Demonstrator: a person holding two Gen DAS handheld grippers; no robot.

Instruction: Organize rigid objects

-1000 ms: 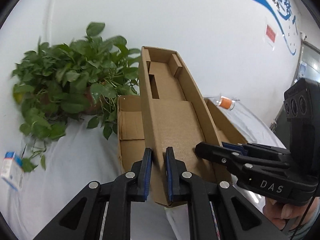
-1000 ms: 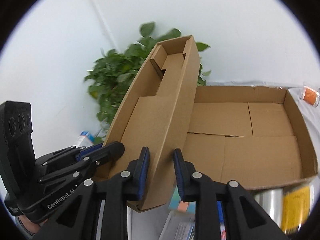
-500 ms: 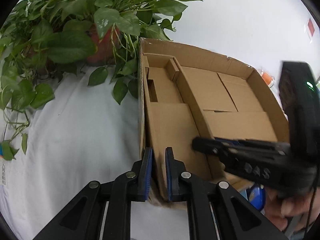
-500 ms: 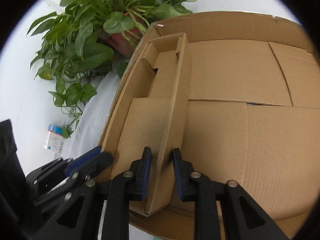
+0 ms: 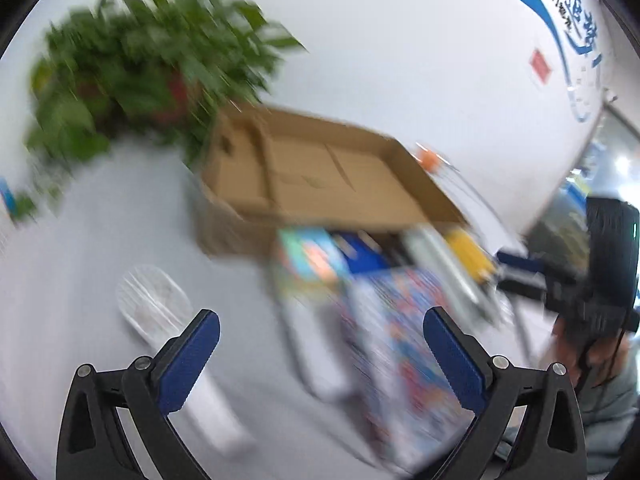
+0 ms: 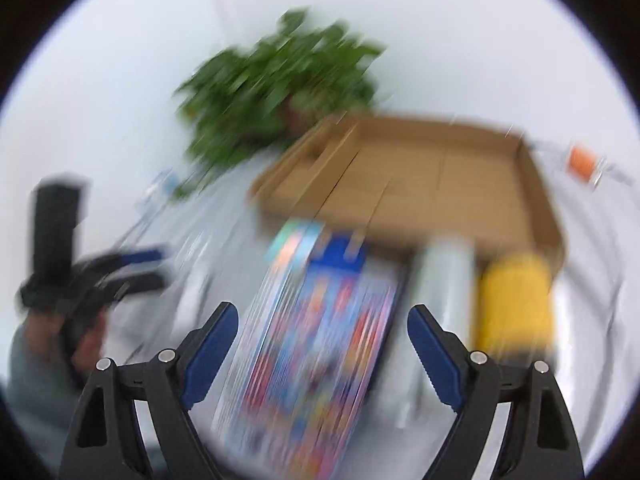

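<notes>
Both views are motion-blurred. A flat open cardboard box point(image 5: 328, 176) point(image 6: 420, 184) lies on the white cloth, with a narrow cardboard tray point(image 5: 236, 172) point(image 6: 308, 172) set inside its left side. My left gripper point(image 5: 320, 344) is open and empty, pulled back above the cloth. My right gripper point(image 6: 320, 332) is open and empty above a colourful book point(image 6: 320, 340) point(image 5: 400, 344). In front of the box lie a silver cylinder point(image 6: 440, 280) point(image 5: 440, 264) and a yellow cylinder point(image 6: 516, 300) point(image 5: 472, 252).
A potted green plant point(image 5: 144, 68) point(image 6: 280, 76) stands behind the box's left corner. A white ribbed object point(image 5: 152, 300) lies on the cloth at left. A bottle with an orange label point(image 6: 580, 160) lies at far right. A white wall is behind.
Both grippers let go of the narrow cardboard tray, which now lies inside the box. Both opened wide and pulled back fast toward the items in front.
</notes>
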